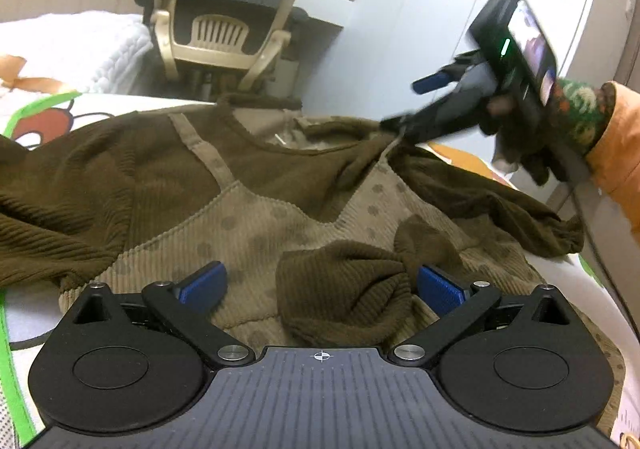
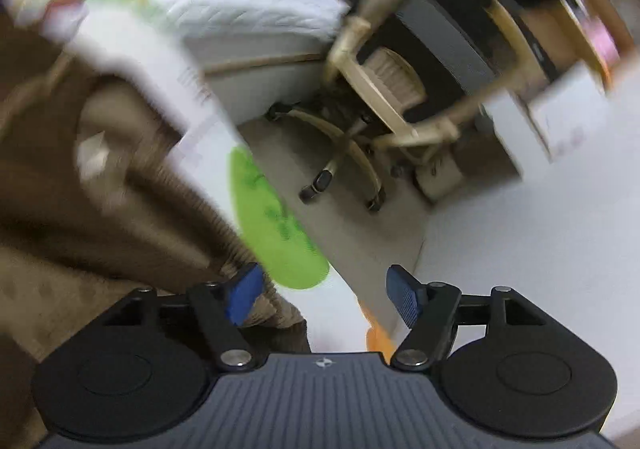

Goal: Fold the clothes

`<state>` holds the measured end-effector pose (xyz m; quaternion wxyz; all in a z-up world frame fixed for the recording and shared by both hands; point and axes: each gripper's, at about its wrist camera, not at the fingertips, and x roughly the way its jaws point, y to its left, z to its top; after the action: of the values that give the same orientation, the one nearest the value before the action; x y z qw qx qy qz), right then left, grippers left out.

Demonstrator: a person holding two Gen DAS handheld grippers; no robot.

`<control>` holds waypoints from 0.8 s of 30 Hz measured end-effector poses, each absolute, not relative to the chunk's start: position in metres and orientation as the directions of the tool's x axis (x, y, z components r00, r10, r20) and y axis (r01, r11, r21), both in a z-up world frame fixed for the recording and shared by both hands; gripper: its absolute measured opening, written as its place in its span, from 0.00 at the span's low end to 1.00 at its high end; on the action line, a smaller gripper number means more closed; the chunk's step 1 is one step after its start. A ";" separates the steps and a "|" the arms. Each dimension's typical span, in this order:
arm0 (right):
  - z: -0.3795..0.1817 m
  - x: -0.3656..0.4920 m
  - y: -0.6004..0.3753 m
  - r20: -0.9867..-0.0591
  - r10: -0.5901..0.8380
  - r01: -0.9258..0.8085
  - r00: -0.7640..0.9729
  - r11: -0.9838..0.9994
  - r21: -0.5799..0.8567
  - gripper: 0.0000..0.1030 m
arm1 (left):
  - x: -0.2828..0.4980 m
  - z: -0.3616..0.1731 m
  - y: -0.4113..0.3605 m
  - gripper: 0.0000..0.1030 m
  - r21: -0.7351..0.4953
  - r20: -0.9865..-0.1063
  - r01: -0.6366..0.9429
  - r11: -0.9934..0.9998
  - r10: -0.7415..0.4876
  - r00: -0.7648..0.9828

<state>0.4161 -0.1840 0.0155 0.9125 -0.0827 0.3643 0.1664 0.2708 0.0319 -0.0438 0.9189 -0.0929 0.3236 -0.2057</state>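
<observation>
Left wrist: one garment (image 1: 256,209), two grippers (image 1: 320,285) (image 1: 404,105).

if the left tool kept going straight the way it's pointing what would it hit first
Most likely the dark brown bunched sleeve cuff, lying between the open fingers of the left tool on the tan dotted dress. Depth is hard to judge through the fisheye.

From the left gripper (image 1: 322,283), the bow (image 1: 356,285) fills the gap between the spread fingers. At 12 o'clock lies the dress (image 1: 240,209), the chair (image 1: 228,9) beyond it. At 2 o'clock the right gripper (image 1: 404,105) blocks passage. At 10 o'clock, open bed (image 1: 72,49).
</observation>
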 end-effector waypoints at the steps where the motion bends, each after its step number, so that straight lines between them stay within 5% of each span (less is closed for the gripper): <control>1: 0.017 0.416 -0.184 -0.694 0.221 -0.363 0.685 0.930 -0.062 0.66 | 0.271 -0.044 0.032 1.00 -0.305 -0.556 0.318 0.898 -0.439 0.706; 3: 0.019 0.417 -0.186 -0.702 0.213 -0.360 0.680 0.931 -0.066 0.66 | 0.271 -0.045 0.032 1.00 -0.306 -0.555 0.318 0.898 -0.439 0.707; 12: -0.034 0.457 -0.186 -0.687 0.578 -0.157 0.441 0.803 0.575 0.66 | 0.273 -0.046 0.032 1.00 -0.311 -0.551 0.317 0.896 -0.442 0.708; 15: -0.038 0.469 -0.167 -0.640 0.546 -0.187 0.540 0.820 0.541 0.61 | 0.272 -0.046 0.033 1.00 -0.312 -0.550 0.317 0.896 -0.442 0.709; 18: 0.010 0.453 -0.150 -0.448 0.524 -0.420 0.724 0.851 0.317 0.61 | 0.272 -0.046 0.034 1.00 -0.316 -0.547 0.313 0.896 -0.441 0.711; 24: 0.026 0.437 -0.176 -0.584 0.514 -0.395 0.629 0.858 0.330 0.62 | 0.272 -0.047 0.034 1.00 -0.324 -0.543 0.311 0.894 -0.445 0.712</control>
<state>0.4372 -0.1758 0.0264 0.8984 0.0853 0.3488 0.2528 0.2717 0.0341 -0.0467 0.9193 -0.1051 0.3189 -0.2054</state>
